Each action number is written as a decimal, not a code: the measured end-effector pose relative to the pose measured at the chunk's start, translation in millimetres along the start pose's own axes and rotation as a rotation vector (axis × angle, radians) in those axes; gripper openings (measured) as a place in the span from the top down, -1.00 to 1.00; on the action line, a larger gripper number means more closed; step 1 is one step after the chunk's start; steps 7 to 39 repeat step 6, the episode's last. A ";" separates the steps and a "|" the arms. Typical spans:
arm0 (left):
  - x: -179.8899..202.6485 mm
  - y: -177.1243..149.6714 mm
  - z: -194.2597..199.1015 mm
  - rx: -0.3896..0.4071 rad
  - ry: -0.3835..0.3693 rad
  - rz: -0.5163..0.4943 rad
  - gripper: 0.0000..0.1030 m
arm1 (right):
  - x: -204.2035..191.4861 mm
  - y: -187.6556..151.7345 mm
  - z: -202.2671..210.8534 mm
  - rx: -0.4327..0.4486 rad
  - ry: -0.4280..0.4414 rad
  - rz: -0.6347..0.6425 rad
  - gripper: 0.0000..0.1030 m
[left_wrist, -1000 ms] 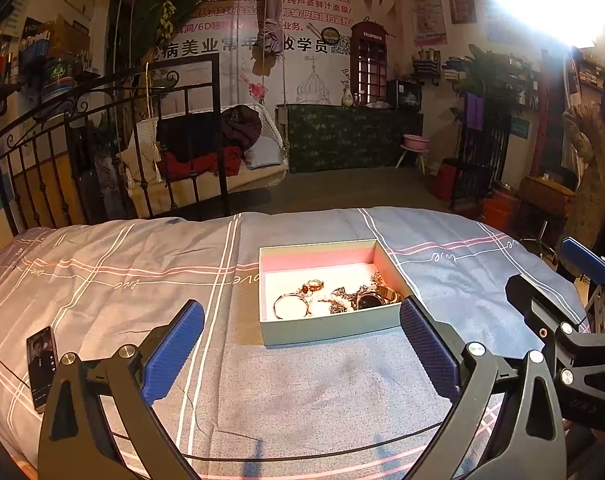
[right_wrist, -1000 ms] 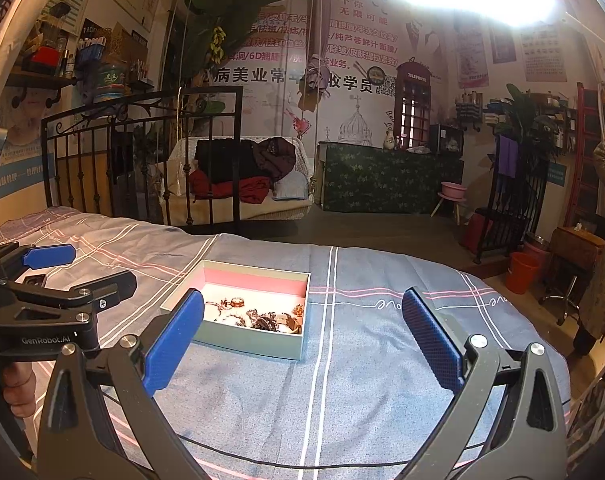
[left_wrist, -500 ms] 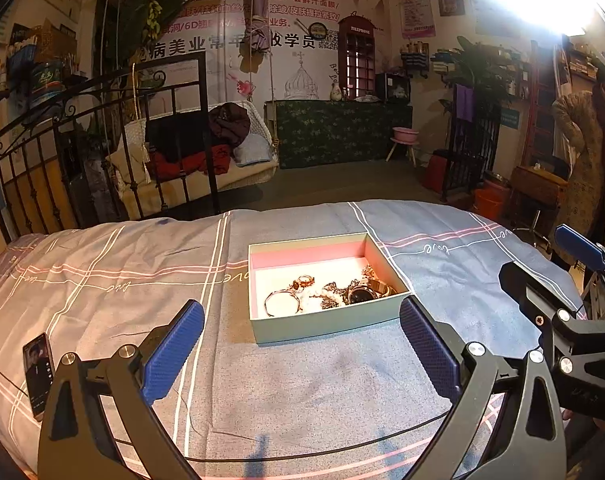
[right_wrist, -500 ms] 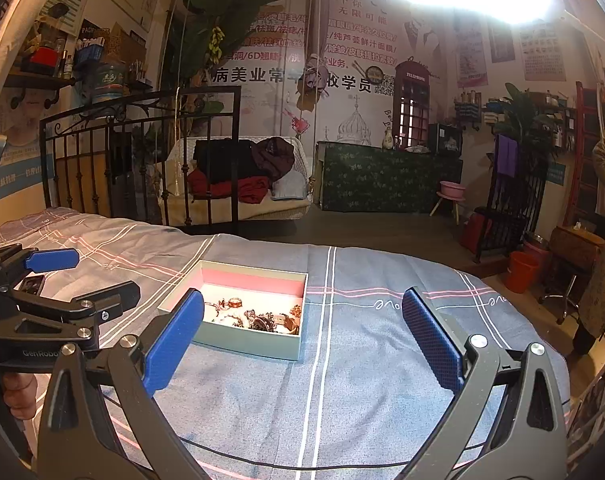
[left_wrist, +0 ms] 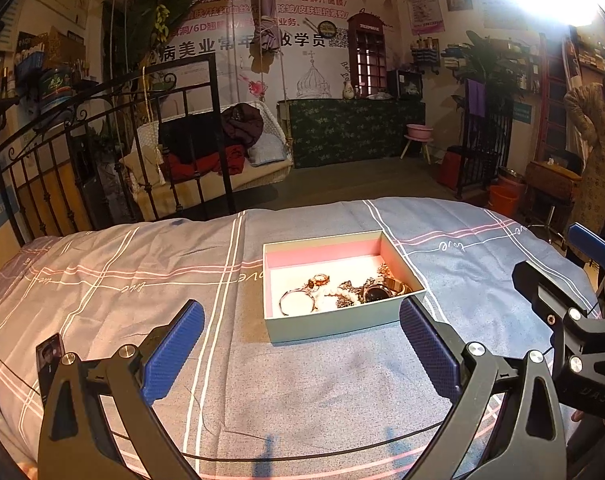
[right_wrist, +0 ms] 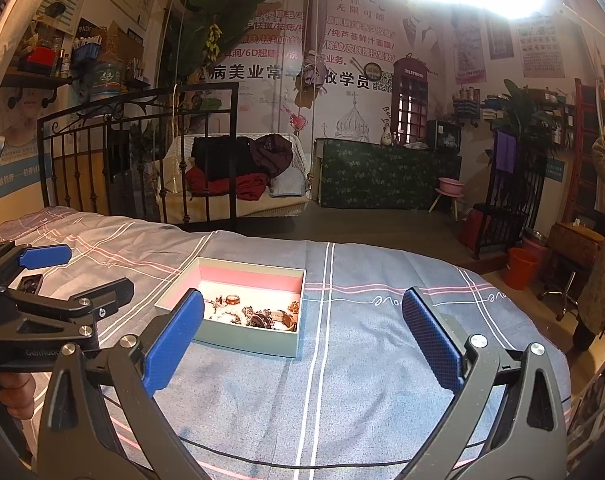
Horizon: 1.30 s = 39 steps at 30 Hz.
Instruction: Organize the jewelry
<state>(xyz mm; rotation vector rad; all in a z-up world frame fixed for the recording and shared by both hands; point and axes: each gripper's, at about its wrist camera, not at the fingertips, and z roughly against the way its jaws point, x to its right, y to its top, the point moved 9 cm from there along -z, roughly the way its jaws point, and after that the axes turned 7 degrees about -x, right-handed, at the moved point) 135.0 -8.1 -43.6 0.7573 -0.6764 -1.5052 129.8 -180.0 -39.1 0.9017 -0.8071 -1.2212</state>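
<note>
A shallow pale-green box with a pink lining (left_wrist: 334, 326) (right_wrist: 242, 340) sits on a bed covered with a grey-blue striped sheet. Inside lies a tangle of jewelry (left_wrist: 342, 290) (right_wrist: 258, 314): a bangle, rings, beads and a dark watch. My left gripper (left_wrist: 302, 354) stands open just short of the box's near wall, nothing between its blue pads. My right gripper (right_wrist: 302, 352) is open too, to the right of the box and nearer than it. Each gripper shows at the edge of the other's view.
A phone (left_wrist: 50, 360) lies on the sheet at the left. A black iron bed frame (left_wrist: 114, 152) rises behind the bed. Beyond it are a hanging wicker seat with clothes (left_wrist: 218, 148), a green cabinet (left_wrist: 354, 128) and a red bucket (right_wrist: 520, 266).
Both grippers have shifted only a little; the box sits slightly differently in each view. Both stay open and the jewelry lies as before.
</note>
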 end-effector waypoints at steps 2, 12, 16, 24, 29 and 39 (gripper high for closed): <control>-3.4 0.8 -1.3 -0.009 0.008 0.012 -0.88 | 0.7 -0.8 -1.3 -0.007 -0.007 0.003 -0.90; -5.8 -0.1 -2.1 -0.017 -0.005 0.024 -0.88 | 0.3 -2.1 -4.3 -0.021 -0.010 0.004 -0.90; -5.8 -0.1 -2.1 -0.017 -0.005 0.024 -0.88 | 0.3 -2.1 -4.3 -0.021 -0.010 0.004 -0.90; -5.8 -0.1 -2.1 -0.017 -0.005 0.024 -0.88 | 0.3 -2.1 -4.3 -0.021 -0.010 0.004 -0.90; -5.8 -0.1 -2.1 -0.017 -0.005 0.024 -0.88 | 0.3 -2.1 -4.3 -0.021 -0.010 0.004 -0.90; -5.8 -0.1 -2.1 -0.017 -0.005 0.024 -0.88 | 0.3 -2.1 -4.3 -0.021 -0.010 0.004 -0.90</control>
